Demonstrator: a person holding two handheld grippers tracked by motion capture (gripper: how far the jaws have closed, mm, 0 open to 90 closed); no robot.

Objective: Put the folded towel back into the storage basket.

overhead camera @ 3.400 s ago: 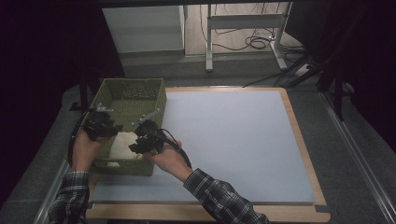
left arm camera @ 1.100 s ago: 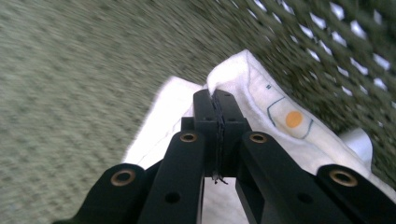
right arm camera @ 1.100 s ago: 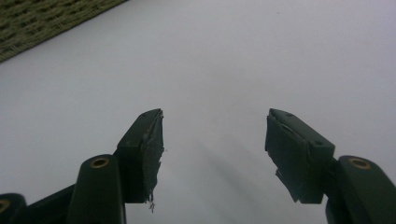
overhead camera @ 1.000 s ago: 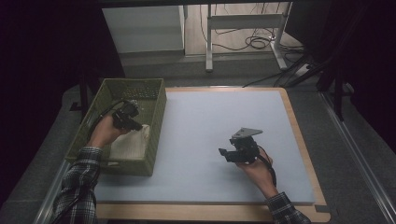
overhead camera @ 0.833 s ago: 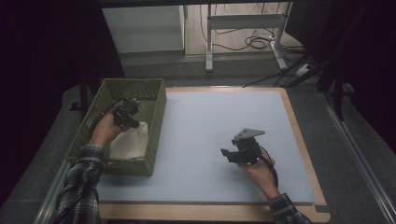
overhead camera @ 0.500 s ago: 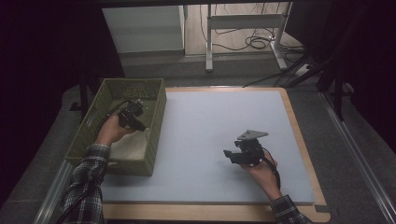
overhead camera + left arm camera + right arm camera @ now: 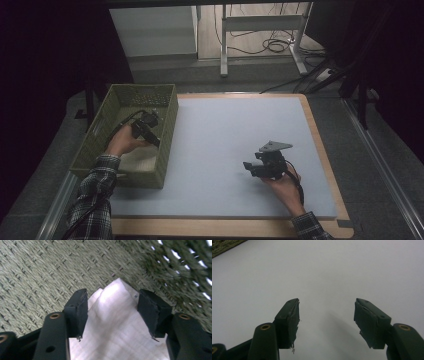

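Left gripper: jaws just opening, apparently clear of white cloth in basket, 9 o'clock. Right gripper: open, empty.

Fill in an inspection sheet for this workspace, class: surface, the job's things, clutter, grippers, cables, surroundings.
Surface: pale grey mat on a wood-edged table, bare.
Job's things: white cloth lying in the green woven basket at the mat's left edge.
Clutter: nothing seen.
Grippers: left gripper inside the basket, jaws just been opening, cloth between them but pads clear of it; right gripper open over the mat, holding nothing.
Cables: one trails from each gripper; loose cables on the floor behind.
Surroundings: dark curtains, metal frame legs beyond the table.
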